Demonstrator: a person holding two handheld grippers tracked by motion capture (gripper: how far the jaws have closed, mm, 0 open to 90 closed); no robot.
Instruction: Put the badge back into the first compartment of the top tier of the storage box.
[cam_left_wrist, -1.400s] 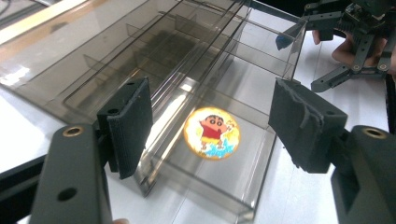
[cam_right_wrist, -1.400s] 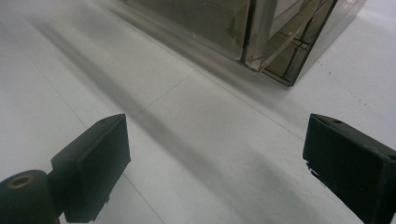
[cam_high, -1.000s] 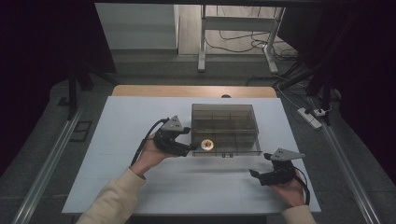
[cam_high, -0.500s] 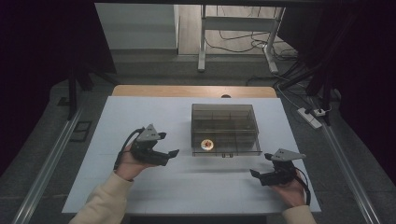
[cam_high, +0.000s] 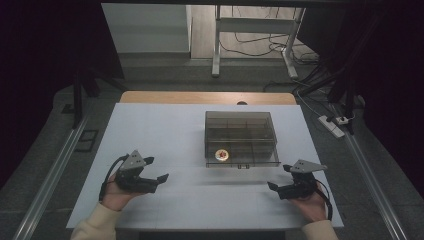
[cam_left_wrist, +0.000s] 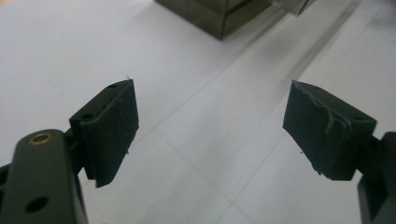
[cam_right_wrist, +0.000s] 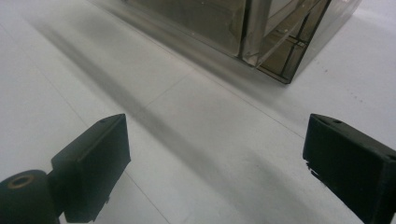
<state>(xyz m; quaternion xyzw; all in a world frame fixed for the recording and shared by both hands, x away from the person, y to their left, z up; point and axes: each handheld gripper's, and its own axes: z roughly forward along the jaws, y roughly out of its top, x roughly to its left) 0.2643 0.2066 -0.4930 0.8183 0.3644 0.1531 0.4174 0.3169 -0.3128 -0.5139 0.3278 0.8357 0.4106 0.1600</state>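
Left gripper (cam_high: 159, 172) now farther from box (cam_high: 241, 138).

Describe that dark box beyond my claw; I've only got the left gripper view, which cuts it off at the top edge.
Observer: In the high view the box is a smoky see-through organiser split into compartments, standing around the middle of the white table.
Operator: Report anything inside it.
Observer: One small round gold-and-red object lies in the near left compartment.
Operator: Locate the right claw.
Observer: The right claw sits low near the table's near right corner, apart from the box. The right gripper view shows its jaws wide open with nothing between them.
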